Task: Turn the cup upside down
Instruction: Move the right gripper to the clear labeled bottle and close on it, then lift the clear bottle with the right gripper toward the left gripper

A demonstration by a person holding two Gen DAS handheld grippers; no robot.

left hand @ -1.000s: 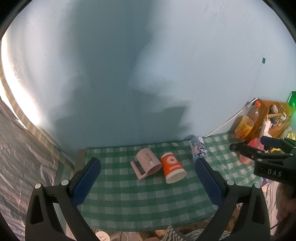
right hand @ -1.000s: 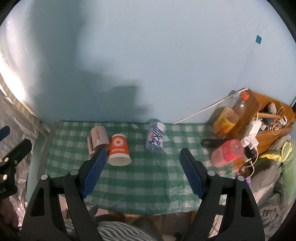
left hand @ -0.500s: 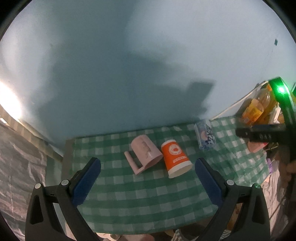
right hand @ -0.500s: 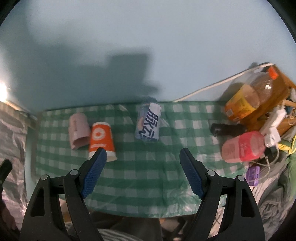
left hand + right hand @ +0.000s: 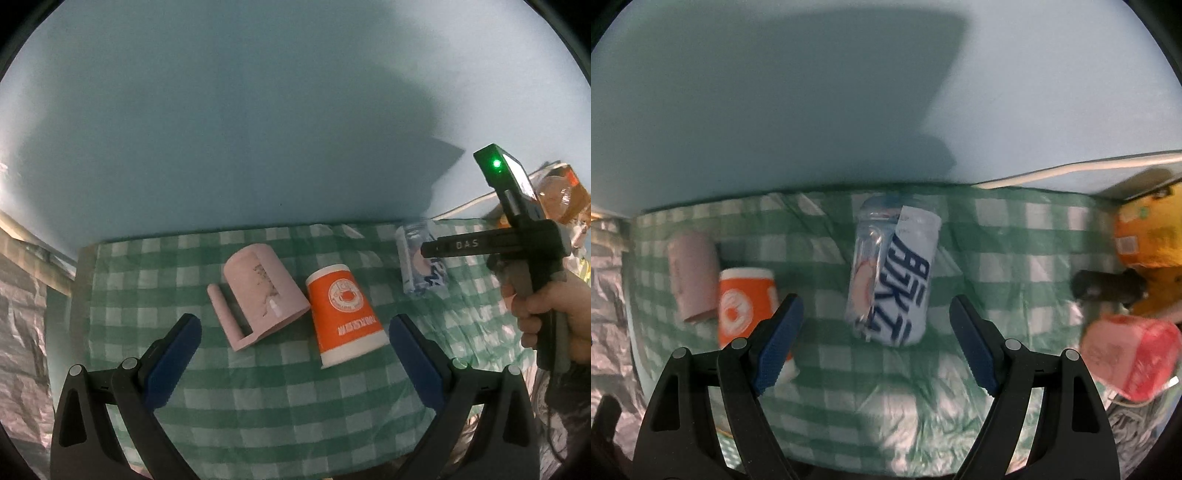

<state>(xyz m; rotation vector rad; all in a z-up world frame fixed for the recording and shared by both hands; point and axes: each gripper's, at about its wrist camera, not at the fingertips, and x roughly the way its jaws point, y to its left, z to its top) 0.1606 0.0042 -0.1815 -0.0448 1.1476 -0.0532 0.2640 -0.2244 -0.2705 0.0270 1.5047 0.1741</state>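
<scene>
Three cups lie on their sides on a green checked cloth [image 5: 258, 406]. A pink handled mug [image 5: 258, 295] lies at the left, an orange paper cup [image 5: 343, 317] beside it, and a clear cup with a white and blue label [image 5: 894, 277] to the right. My left gripper [image 5: 295, 354] is open and empty, above and short of the pink mug and orange cup. My right gripper [image 5: 875, 339] is open and empty, with the labelled cup just beyond its fingertips. The right gripper's body [image 5: 517, 243] also shows in the left wrist view, held by a hand.
A pale blue wall stands right behind the cloth. At the right are a pink bottle [image 5: 1130, 362] on its side, an orange drink bottle [image 5: 1148, 236], a black object [image 5: 1108, 288] and a white cable [image 5: 1071, 168]. Crinkled plastic sheet [image 5: 22, 332] lies left of the table.
Both grippers have moved forward and down toward the table. The cups look larger. The right gripper has closed in on the labelled cup. Both stay open.
</scene>
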